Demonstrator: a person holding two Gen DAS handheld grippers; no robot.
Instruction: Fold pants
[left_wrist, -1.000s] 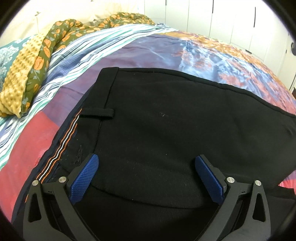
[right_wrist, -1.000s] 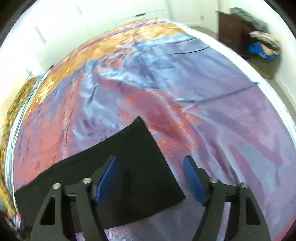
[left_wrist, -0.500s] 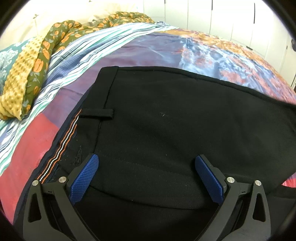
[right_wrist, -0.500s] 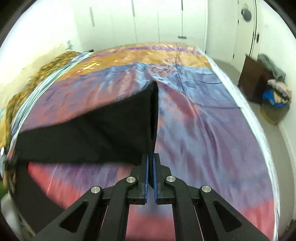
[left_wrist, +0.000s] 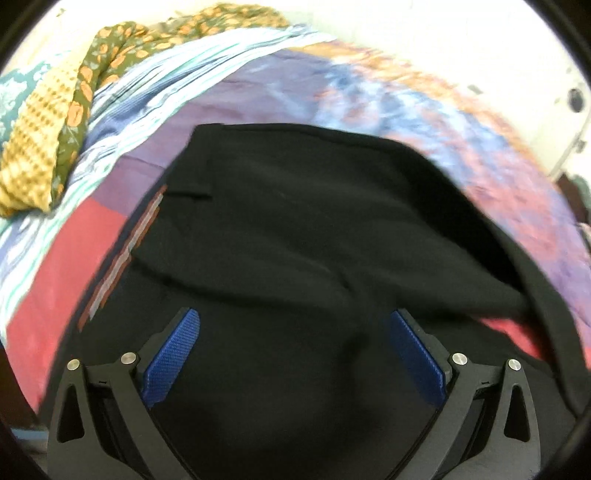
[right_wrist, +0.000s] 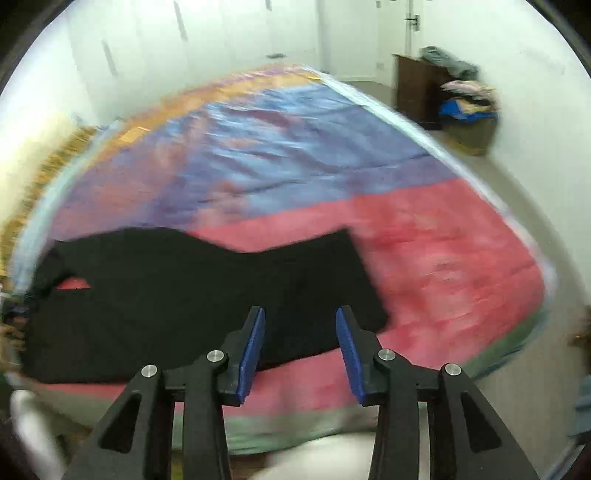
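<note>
Black pants (left_wrist: 295, 229) lie on the bed's patterned cover, waistband with an orange and white lining at the left in the left wrist view. One leg is doubled back over the other. My left gripper (left_wrist: 295, 343) hangs open just above the seat of the pants, nothing between its blue pads. In the right wrist view the pants (right_wrist: 177, 295) stretch left to right, with the leg end at the right. My right gripper (right_wrist: 301, 332) hovers above that leg end, its jaws opening, and no cloth is between the pads.
The bed cover (right_wrist: 424, 236) runs red, purple, blue and orange. Bunched floral and yellow bedding (left_wrist: 55, 122) lies at the far left. A dark cabinet (right_wrist: 417, 88) and a heap of clothes (right_wrist: 467, 107) stand by the wall beyond the bed's right edge.
My right gripper shut on the leg end, carried it back across the bed and has now let it go. My left gripper rose a little and the pants bunched below it.
</note>
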